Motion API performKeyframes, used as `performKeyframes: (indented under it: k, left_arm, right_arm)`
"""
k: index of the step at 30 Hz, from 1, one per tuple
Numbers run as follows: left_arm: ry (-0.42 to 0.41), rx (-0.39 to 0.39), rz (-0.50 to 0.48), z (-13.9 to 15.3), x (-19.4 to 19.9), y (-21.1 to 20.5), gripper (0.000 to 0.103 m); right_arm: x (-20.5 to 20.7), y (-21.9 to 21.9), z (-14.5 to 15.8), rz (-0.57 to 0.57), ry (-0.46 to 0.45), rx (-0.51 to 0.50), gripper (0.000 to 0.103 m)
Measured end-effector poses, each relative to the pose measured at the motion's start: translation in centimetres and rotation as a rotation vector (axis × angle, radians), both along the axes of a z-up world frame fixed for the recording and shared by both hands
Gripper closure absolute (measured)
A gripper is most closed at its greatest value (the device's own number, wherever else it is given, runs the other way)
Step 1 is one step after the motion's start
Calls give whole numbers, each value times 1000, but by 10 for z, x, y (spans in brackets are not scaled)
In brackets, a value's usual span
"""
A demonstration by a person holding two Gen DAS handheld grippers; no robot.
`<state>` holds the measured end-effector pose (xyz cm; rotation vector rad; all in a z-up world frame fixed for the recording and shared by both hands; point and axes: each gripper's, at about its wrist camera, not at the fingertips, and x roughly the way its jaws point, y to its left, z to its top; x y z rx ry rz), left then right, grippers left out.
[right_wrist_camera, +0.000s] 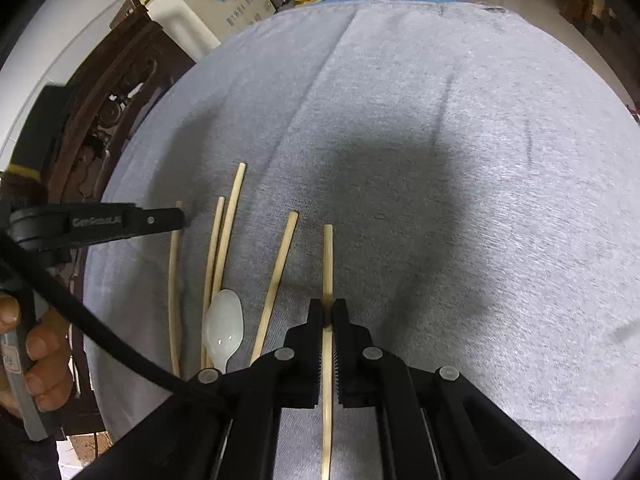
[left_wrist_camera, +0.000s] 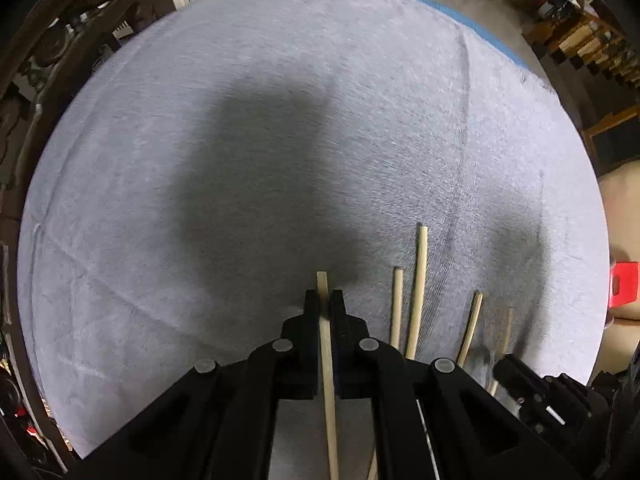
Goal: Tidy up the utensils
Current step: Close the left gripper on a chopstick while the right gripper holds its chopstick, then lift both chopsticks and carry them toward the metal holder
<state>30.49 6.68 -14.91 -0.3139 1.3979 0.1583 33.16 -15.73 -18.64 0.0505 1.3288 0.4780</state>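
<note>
The left gripper (left_wrist_camera: 324, 300) is clamped on one wooden chopstick (left_wrist_camera: 329, 376), its long axis pointing to 12 o'clock over the grey cloth (left_wrist_camera: 240, 160). The right gripper (right_wrist_camera: 328, 312) likewise pinches another chopstick (right_wrist_camera: 327, 264) pointing to 12 o'clock, with three loose chopsticks (right_wrist_camera: 276, 280) and a white plastic spoon (right_wrist_camera: 223, 326) lying at its 10 o'clock.

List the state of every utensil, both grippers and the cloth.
Left gripper: shut on a chopstick.
Right gripper: shut on another chopstick.
Loose chopsticks: three lying flat on the cloth.
Plastic spoon: lying bowl up.
Grey cloth: spread out, creased.
</note>
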Motion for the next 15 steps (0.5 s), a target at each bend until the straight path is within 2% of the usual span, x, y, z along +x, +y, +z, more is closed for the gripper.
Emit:
performKeyframes:
  k: [12, 15]
  left_arm:
    - [-119, -51, 41, 38, -87, 30, 99]
    - [-148, -52, 46, 53, -97, 30, 99]
  right_arm:
    - [-26, -35, 41, -90, -70, 27, 98]
    - [-36, -42, 49, -109, -93, 39, 98]
